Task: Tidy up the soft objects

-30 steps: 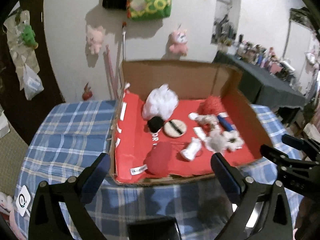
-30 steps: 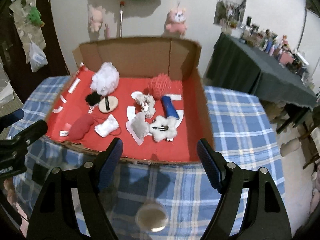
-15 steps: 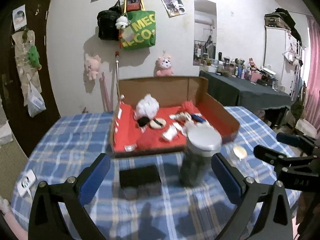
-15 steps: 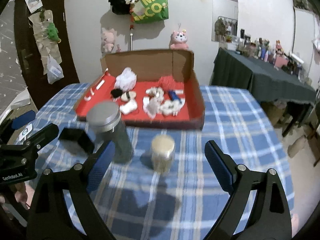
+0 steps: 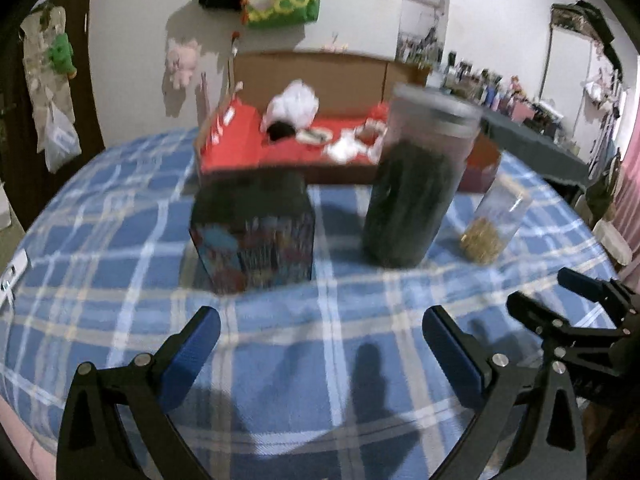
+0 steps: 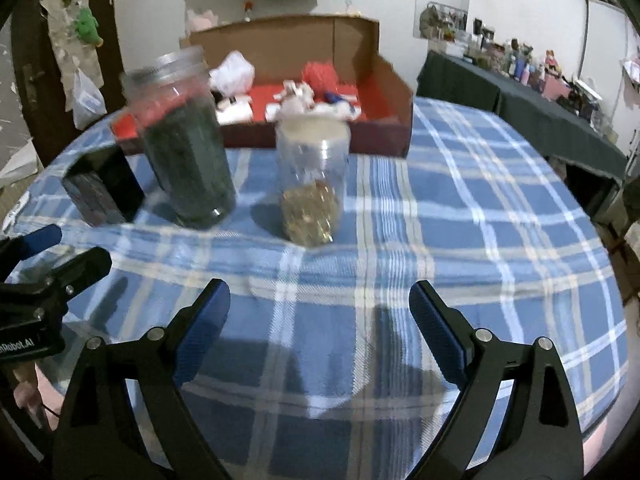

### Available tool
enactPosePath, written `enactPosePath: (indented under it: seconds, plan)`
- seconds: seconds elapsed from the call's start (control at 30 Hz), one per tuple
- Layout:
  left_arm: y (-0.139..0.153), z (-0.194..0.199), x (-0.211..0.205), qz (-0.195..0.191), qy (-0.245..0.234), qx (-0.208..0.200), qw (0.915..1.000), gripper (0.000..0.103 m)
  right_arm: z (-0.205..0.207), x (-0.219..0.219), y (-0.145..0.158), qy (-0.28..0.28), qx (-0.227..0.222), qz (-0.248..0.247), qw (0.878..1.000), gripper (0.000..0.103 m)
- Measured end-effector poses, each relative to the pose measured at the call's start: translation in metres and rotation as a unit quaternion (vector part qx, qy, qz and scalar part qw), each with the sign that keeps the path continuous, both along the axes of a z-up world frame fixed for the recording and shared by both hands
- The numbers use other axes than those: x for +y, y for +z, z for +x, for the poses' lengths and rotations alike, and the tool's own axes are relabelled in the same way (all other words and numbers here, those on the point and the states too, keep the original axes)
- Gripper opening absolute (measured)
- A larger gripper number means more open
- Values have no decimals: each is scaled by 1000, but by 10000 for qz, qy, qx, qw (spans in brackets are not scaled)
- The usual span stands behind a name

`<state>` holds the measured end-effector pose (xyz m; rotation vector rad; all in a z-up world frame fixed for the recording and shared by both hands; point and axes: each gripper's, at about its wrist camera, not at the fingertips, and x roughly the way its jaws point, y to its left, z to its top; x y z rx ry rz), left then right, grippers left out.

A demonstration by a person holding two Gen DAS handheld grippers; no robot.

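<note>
Blurry jars (image 5: 416, 184) half hiding the box (image 6: 384, 92); both grippers (image 5: 320, 344) (image 6: 320, 316) jaws wide, holding nothing.

Your left gripper (image 5: 320, 346) is angled down at the table with its blue-padded fingers (image 5: 192, 356) spread wide — nothing between them. Your right gripper (image 6: 320, 320) sits just beside it in the same downward tilt, jaws having just been opening and now wide apart, also empty. Each one pokes into the other's camera from the side, so they're pretty much level with each other. At the lower left of the right view there's what looks like a bit of your hand (image 6: 30, 396) behind the left gripper — too dark to be sure.
</note>
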<state>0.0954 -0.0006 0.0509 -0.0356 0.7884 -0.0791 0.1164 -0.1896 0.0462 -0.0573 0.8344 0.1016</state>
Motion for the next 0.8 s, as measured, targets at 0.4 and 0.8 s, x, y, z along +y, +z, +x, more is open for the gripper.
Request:
enactPosePath:
  seconds: [0.4, 0.8]
  plan:
    - [-27, 7, -7, 269, 211, 301, 9990, 103, 3, -7, -18, -131, 107, -71, 9998, 96]
    - [-28, 8, -7, 293, 258, 291, 9988, 103, 4, -6, -18, -142, 94, -80, 9998, 97]
